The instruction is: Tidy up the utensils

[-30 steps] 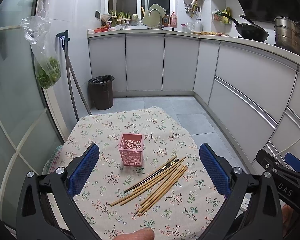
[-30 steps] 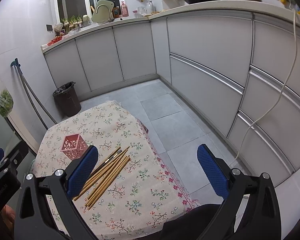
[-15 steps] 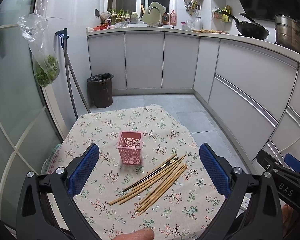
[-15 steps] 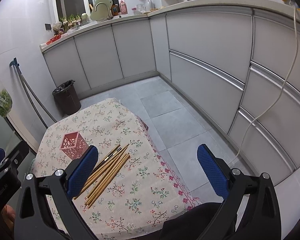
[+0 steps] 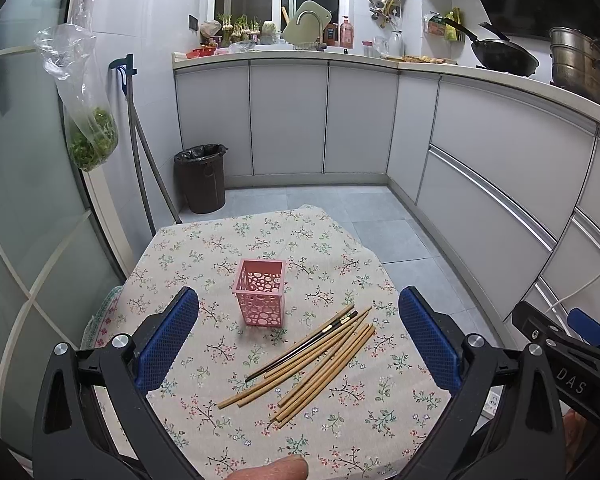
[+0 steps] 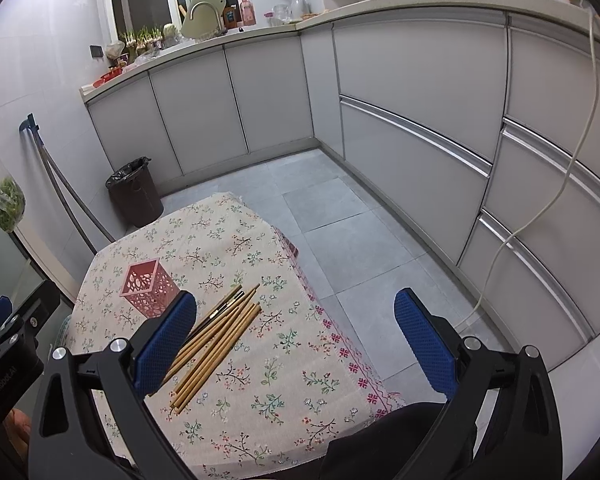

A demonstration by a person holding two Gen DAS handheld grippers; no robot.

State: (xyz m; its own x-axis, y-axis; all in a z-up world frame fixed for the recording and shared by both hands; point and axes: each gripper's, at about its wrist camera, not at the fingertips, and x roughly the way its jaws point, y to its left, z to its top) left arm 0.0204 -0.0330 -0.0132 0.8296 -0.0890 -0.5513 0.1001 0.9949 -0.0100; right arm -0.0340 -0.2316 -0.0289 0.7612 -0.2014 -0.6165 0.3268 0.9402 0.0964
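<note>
A pink perforated utensil holder (image 5: 260, 298) stands upright and empty on the floral tablecloth (image 5: 204, 256). Several bamboo chopsticks (image 5: 320, 368) and a black pair lie loose to its right. My left gripper (image 5: 298, 336) is open and empty, held above the table's near side. My right gripper (image 6: 294, 340) is open and empty, above the table's right edge. The right wrist view shows the holder (image 6: 150, 290) and chopsticks (image 6: 220, 340) to its left.
A dark trash bin (image 5: 202, 178) stands on the tile floor beyond the table. A glass door with a hanging bag of greens (image 5: 90, 136) is on the left. White kitchen cabinets (image 5: 500, 184) run along the back and right.
Both grippers have shifted slightly over the table. They stay open and empty. The holder and chopsticks have not moved.
</note>
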